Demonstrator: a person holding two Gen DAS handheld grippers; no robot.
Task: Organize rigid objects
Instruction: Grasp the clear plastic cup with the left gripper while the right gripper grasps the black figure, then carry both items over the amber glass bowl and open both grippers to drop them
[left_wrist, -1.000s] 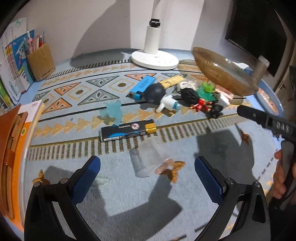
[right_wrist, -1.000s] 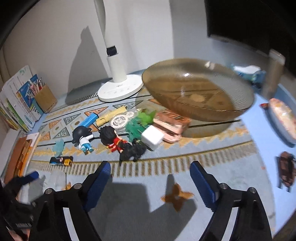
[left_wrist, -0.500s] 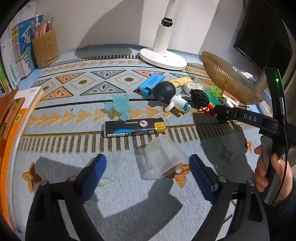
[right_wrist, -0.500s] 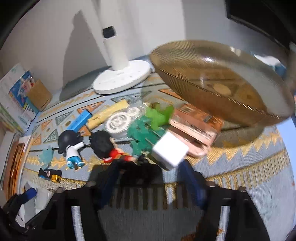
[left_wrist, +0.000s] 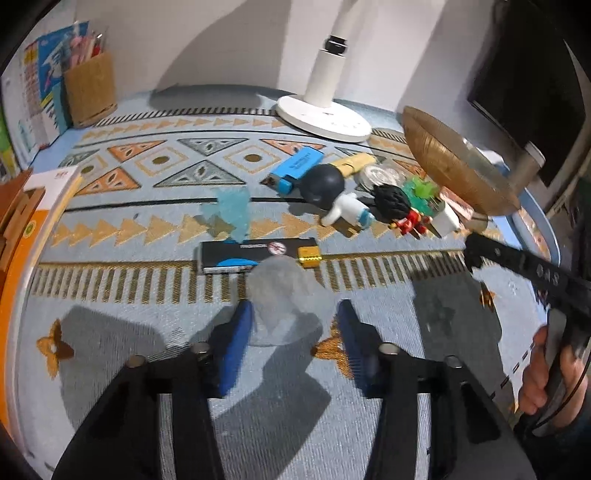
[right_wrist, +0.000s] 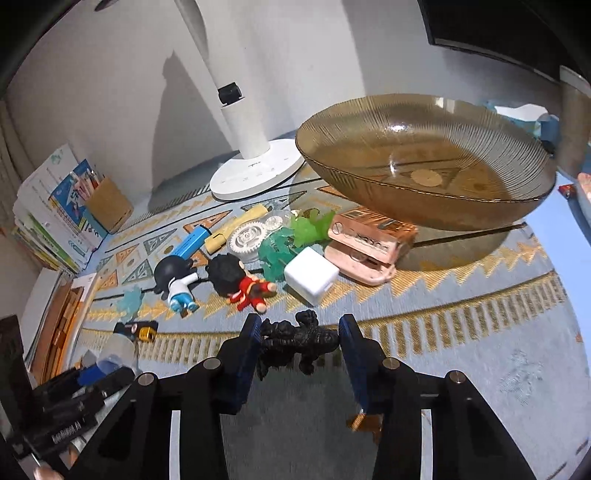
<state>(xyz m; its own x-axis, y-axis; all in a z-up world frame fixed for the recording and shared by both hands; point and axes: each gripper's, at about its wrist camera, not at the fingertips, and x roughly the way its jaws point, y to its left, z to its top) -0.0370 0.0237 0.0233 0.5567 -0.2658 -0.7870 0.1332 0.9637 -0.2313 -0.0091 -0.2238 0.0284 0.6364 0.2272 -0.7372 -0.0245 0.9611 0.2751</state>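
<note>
1. Both grippers have closed in a lot since a second ago. Back then each one hung wide open over bare mat; now the left hand-held gripper (left_wrist: 291, 325) has its blue pads either side of the clear plastic cup (left_wrist: 284, 299), and the right hand-held gripper (right_wrist: 299, 341) has slid forward around the black dinosaur toy (right_wrist: 295, 341).
2. Left jaws look narrowed to about cup width. The pads sit right at the cup's sides, but it's too blurry to tell if they're actually squeezing yet.
3. Right pads look clamped on the dinosaur toy, which sits at the near edge of the toy pile on the worktop (right_wrist: 480, 350).
4. Guessing that means two pickups in one go, with sorting next.
5. Containers: the amber glass bowl (right_wrist: 424, 162) just behind the pile is empty. The clear cup looks empty too.
</note>
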